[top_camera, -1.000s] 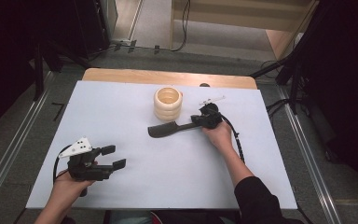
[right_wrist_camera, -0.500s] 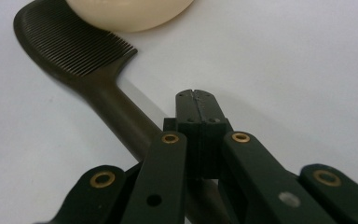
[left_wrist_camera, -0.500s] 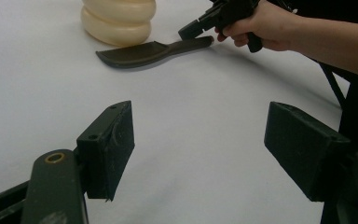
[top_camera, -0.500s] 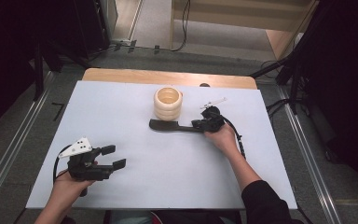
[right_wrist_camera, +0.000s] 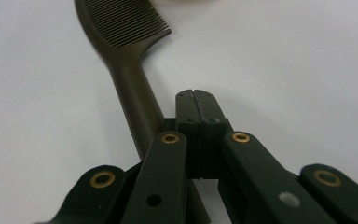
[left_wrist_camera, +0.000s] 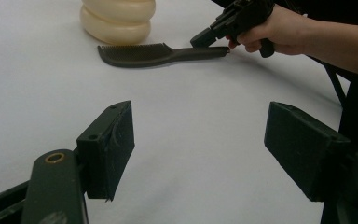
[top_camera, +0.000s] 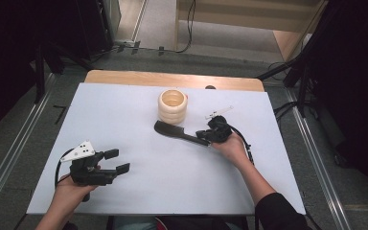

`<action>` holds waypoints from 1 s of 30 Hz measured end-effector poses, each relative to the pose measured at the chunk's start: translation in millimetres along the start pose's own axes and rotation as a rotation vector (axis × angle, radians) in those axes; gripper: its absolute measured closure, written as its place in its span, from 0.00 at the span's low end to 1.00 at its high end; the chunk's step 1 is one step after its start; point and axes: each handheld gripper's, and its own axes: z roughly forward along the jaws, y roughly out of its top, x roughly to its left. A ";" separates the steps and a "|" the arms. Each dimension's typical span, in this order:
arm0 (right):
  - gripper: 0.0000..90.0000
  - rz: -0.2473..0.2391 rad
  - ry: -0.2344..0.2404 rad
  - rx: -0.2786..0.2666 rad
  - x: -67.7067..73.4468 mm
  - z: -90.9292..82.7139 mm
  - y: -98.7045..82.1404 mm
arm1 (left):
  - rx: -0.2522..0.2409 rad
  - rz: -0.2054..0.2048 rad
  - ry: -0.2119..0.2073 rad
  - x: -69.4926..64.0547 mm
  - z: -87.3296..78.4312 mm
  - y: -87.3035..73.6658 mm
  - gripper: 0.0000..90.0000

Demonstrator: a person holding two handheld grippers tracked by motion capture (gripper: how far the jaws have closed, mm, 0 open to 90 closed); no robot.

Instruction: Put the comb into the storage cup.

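The comb (top_camera: 175,133) is black and long. It has a wide end with lots of thin teeth and a thin, round handle. It lies flat on the white worktop (top_camera: 124,110), near the middle of the high view. Its toothed end points to the upper left of that frame and sits just below the cream ring stack (top_camera: 172,105), close to it. The handle runs down to the right. In the left claw view the comb (left_wrist_camera: 158,53) lies across the top of the frame. In the right claw view the comb (right_wrist_camera: 126,56) runs from the upper left down to the bottom middle.
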 end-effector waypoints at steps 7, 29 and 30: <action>0.97 -0.012 0.031 0.003 9.3 -1.5 -6.7 | 0.000 0.002 -0.004 -0.1 0.1 0.1 0.28; 0.93 -0.042 0.080 -0.016 29.8 -8.9 -19.1 | 0.001 0.001 -0.008 -0.2 1.0 0.3 0.28; 0.90 -0.037 0.075 -0.029 29.9 -12.5 -18.7 | 0.001 0.000 -0.008 -0.1 0.8 0.2 0.28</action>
